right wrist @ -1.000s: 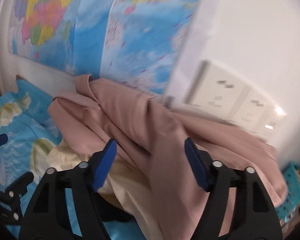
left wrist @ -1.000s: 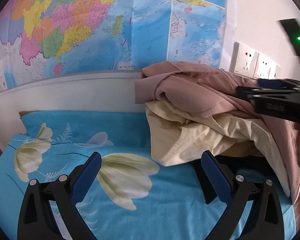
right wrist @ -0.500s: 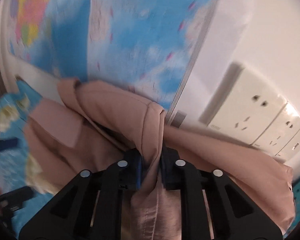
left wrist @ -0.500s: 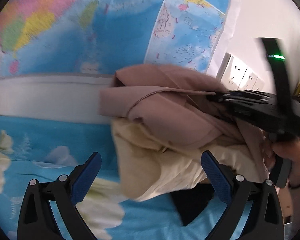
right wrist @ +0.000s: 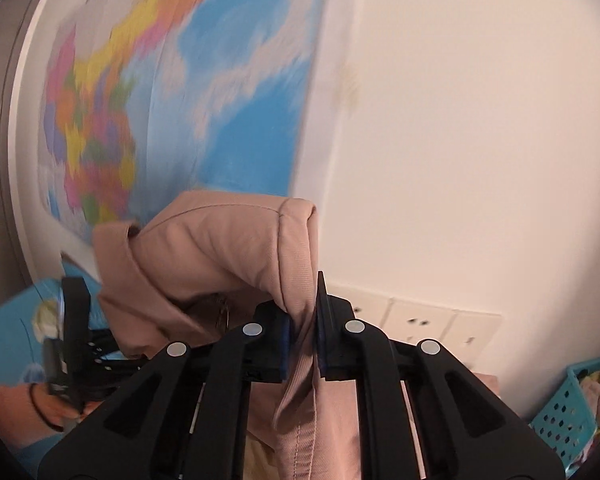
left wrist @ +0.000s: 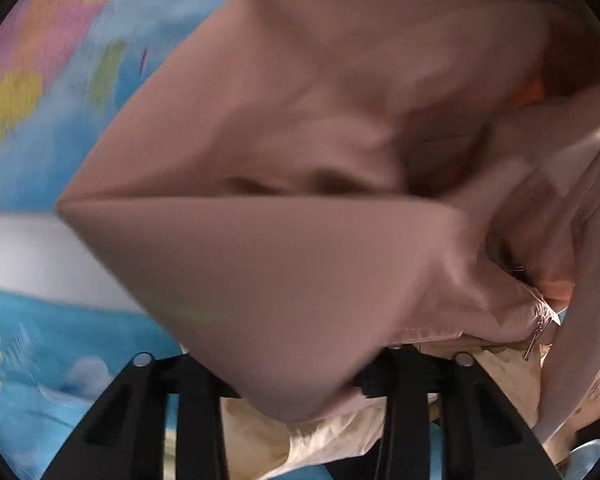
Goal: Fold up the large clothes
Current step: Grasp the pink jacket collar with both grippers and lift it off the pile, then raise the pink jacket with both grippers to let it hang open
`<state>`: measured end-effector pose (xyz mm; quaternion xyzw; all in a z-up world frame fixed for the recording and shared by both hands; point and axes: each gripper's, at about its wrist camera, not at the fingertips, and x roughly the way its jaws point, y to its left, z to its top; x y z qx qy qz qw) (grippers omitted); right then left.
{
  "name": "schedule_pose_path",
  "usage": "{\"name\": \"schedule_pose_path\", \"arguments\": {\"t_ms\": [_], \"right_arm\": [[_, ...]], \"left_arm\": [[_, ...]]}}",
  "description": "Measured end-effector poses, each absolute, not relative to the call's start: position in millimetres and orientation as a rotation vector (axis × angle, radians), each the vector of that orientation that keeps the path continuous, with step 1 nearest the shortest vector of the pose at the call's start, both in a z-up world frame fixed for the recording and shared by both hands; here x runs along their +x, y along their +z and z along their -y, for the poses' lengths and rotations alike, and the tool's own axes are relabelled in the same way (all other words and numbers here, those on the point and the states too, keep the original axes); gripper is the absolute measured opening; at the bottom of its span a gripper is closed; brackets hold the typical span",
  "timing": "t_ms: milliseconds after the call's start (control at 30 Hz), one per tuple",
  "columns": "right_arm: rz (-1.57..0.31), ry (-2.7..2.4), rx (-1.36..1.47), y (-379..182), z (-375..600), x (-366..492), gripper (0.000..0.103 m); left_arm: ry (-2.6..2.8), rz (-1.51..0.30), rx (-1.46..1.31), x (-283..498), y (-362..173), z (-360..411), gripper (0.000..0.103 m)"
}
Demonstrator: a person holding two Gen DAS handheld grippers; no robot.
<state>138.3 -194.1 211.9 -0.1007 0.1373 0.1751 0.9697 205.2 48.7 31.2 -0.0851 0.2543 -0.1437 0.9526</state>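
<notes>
A dusty-pink garment (right wrist: 228, 248) hangs lifted in front of the wall. My right gripper (right wrist: 302, 320) is shut on a seamed fold of it, and cloth hangs down between the pads. In the left wrist view the same pink garment (left wrist: 300, 240) fills most of the picture and drapes over my left gripper (left wrist: 296, 368). That gripper's jaws are closing with the cloth between them; the pads are hidden. A zipper pull (left wrist: 534, 340) dangles at the right. A cream garment (left wrist: 320, 440) lies underneath. In the right wrist view the left gripper (right wrist: 74, 320) is at the garment's left end.
The blue flowered bedsheet (left wrist: 40, 360) lies below. A coloured map (right wrist: 140, 100) covers the wall behind. White wall sockets (right wrist: 420, 320) sit low on the wall at the right. A teal basket (right wrist: 572, 412) holding clothes stands at the far right. A person's hand (right wrist: 48, 404) holds the left gripper.
My right gripper shut on a fold of the pink garment and lifted it. My left gripper moved in under the garment, its fingers came closer together, and cloth now covers them.
</notes>
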Motion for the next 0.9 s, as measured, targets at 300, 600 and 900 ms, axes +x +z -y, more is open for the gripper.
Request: {"name": "schedule_pose_path", "arguments": {"t_ms": [300,600,900], "right_arm": [[-0.162,0.344,-0.161,263.6,247.4,87.8,0.009],[-0.098,0.315,-0.102,293.3,278.7,38.8,0.008],[0.131,0.365,-0.062,360.3,310.1,-94.2,0.008]], "left_arm": [[-0.406,-0.389,-0.131,177.4,37.3,-28.0,0.097],[-0.428,-0.277,0.022,167.8,80.1,20.4,0.01],[-0.405,0.12,-0.016,44.6,226.4,-33.5,0.01]]}}
